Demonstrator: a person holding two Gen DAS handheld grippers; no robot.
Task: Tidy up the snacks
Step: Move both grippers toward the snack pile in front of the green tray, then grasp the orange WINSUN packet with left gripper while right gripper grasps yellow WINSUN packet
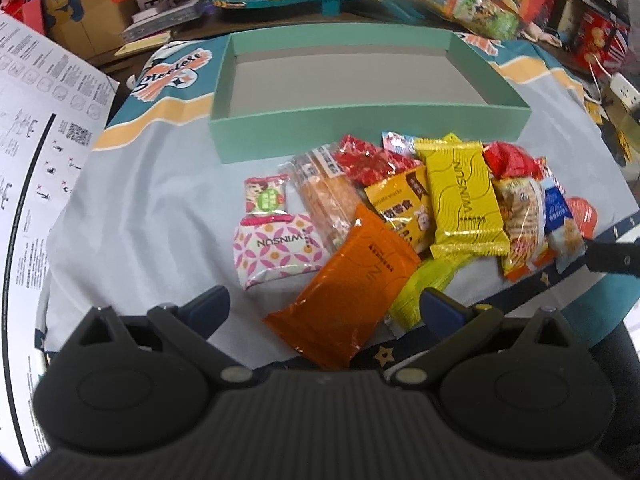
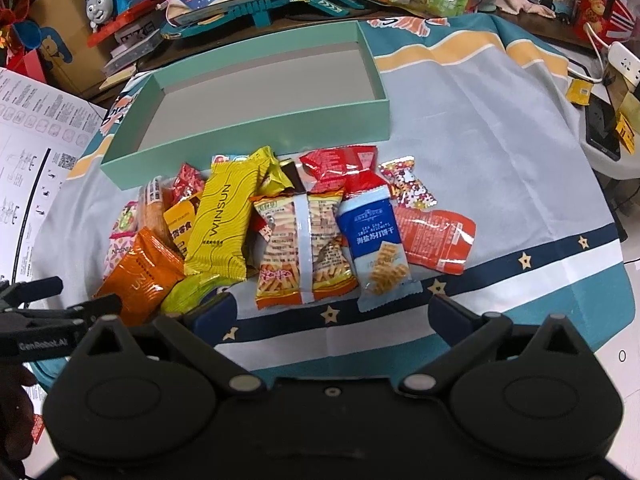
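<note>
Both gripper jaws spread above snack packets point(image 1: 400, 216) before green box point(image 1: 360, 128)

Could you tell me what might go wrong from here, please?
The snacks overlap: closing on the orange pack could drag the green pack tucked under it. Both packs overhang the table's near edge, so a nudge might tip them off. The two grippers sit close and could collide.

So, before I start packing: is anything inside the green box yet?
Nothing shows inside the green box: only its bare grey floor. The strip of floor behind its near wall is hidden in both views. The snacks, like the yellow packet, lie outside on the cloth.
</note>
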